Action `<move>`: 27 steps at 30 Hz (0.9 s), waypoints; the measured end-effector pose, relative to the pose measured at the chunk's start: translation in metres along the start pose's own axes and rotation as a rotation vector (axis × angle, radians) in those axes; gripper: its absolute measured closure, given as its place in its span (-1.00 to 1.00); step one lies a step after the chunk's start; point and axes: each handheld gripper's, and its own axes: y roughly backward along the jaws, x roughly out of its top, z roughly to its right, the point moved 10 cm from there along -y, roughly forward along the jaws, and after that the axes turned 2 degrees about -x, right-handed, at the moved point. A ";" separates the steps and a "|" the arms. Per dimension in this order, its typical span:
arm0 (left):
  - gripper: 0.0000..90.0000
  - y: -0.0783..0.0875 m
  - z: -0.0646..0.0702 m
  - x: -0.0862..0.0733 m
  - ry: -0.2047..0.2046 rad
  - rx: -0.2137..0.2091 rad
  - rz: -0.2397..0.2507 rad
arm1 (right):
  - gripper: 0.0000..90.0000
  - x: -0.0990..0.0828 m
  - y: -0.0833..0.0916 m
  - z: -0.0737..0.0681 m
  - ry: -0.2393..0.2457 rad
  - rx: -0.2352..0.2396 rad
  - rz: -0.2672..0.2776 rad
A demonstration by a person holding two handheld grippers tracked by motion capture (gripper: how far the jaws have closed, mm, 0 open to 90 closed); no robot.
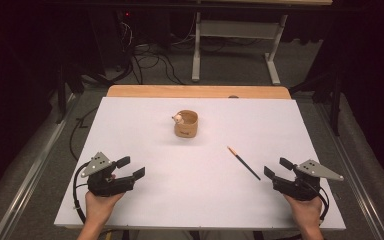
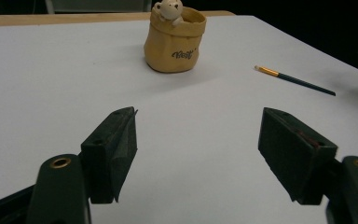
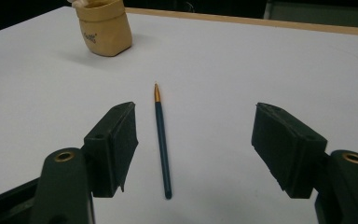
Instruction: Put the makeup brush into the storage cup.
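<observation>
Between the left tool (image 1: 133,167) and the right tool (image 1: 278,167) the white tabletop (image 1: 145,125) lies bare, with only the tan bear-topped pot (image 1: 186,124) standing mid-table and the thin paintbrush (image 1: 243,163) lying flat just ahead of the right tool's spread jaws.

On the white table (image 1: 145,210), a tan pot (image 1: 186,124) stands near the middle, a thin brush (image 1: 243,163) lying to its right. The left gripper (image 1: 131,167) and right gripper (image 1: 278,167) rest low, jaws apart, 2 hands holding them.
</observation>
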 end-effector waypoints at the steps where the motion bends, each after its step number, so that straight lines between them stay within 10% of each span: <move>1: -0.37 0.000 0.000 0.000 0.000 0.001 -0.001 | -0.26 0.000 0.000 0.000 -0.001 0.001 0.002; 27: -0.37 -0.001 0.001 0.001 0.005 -0.006 0.006 | -0.25 -0.002 0.001 0.002 -0.006 -0.012 -0.005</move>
